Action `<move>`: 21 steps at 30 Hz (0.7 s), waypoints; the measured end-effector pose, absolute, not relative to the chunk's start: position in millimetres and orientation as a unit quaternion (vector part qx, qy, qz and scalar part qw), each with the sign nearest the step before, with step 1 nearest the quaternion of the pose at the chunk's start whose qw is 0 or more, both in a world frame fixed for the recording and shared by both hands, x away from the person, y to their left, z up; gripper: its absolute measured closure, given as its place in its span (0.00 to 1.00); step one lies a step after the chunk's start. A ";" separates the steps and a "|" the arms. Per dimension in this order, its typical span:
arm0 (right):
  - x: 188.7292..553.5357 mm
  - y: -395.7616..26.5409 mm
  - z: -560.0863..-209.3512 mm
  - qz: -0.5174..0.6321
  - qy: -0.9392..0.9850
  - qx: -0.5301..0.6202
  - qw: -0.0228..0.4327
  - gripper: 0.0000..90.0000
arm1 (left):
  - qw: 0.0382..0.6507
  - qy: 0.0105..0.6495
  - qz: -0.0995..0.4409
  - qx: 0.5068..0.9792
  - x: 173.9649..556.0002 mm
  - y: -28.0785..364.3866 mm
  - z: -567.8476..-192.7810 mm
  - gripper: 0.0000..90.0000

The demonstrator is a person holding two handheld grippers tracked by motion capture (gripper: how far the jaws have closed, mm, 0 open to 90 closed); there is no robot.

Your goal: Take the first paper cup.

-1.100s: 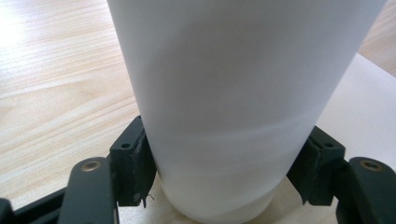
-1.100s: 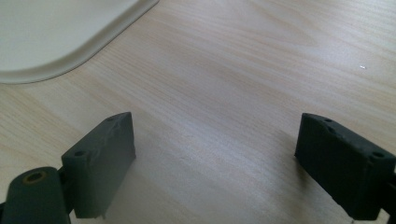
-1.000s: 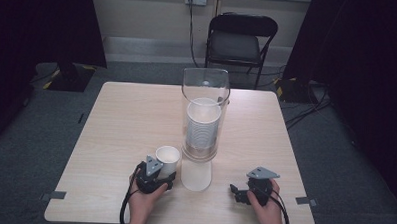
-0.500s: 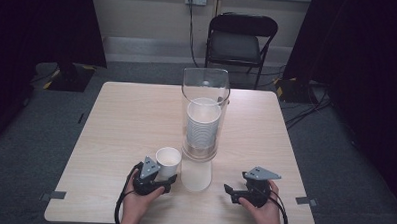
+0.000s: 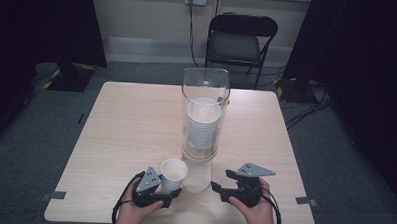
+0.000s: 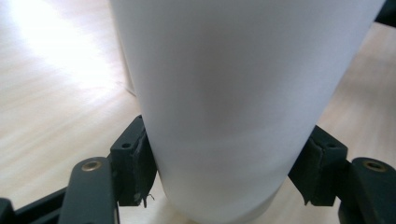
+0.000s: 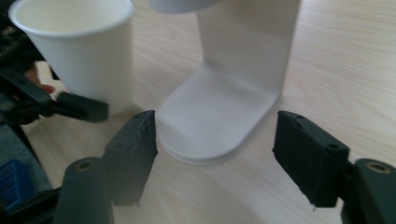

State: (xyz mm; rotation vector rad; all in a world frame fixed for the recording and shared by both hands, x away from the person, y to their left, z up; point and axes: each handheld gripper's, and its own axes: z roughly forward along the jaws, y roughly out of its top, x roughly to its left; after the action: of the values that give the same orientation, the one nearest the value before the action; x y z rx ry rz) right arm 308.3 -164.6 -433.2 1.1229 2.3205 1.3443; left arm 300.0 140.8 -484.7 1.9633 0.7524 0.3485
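A clear tube dispenser (image 5: 205, 112) with a stack of white paper cups (image 5: 203, 127) stands mid-table on a white base (image 5: 199, 178) (image 7: 219, 116). My left gripper (image 5: 169, 192) (image 6: 226, 175) is shut on a single white paper cup (image 5: 173, 174) (image 6: 233, 93) (image 7: 79, 46), upright just left of the base near the table's front edge. Both pads (image 6: 140, 161) press the cup's lower wall. My right gripper (image 5: 215, 187) (image 7: 212, 154) stands open to the right of the base, pointed at it, with nothing between its jaws.
The pale wooden table (image 5: 131, 124) has free room to the left, right and behind the dispenser. A black folding chair (image 5: 241, 38) stands beyond the far edge. Cables lie on the grey floor at the right.
My left gripper has slid slightly toward the front edge with the cup. My right gripper has moved a little left toward the dispenser base.
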 end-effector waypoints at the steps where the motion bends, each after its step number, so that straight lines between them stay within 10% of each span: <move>1: 307.8 -160.8 -431.0 0.461 0.793 0.381 0.116 0.34 | 0.487 0.310 0.140 0.805 299.4 139.6 -485.6 0.36; 21: 314.9 -114.5 -441.3 0.458 0.801 0.362 0.135 0.35 | 0.478 0.279 0.114 0.825 300.2 120.5 -494.1 0.35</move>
State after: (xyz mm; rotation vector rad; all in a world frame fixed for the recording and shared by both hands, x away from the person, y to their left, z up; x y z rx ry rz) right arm 314.9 -114.5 -441.3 1.0501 2.3199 1.3268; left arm 300.2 120.5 -494.1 2.0143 0.6807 0.2789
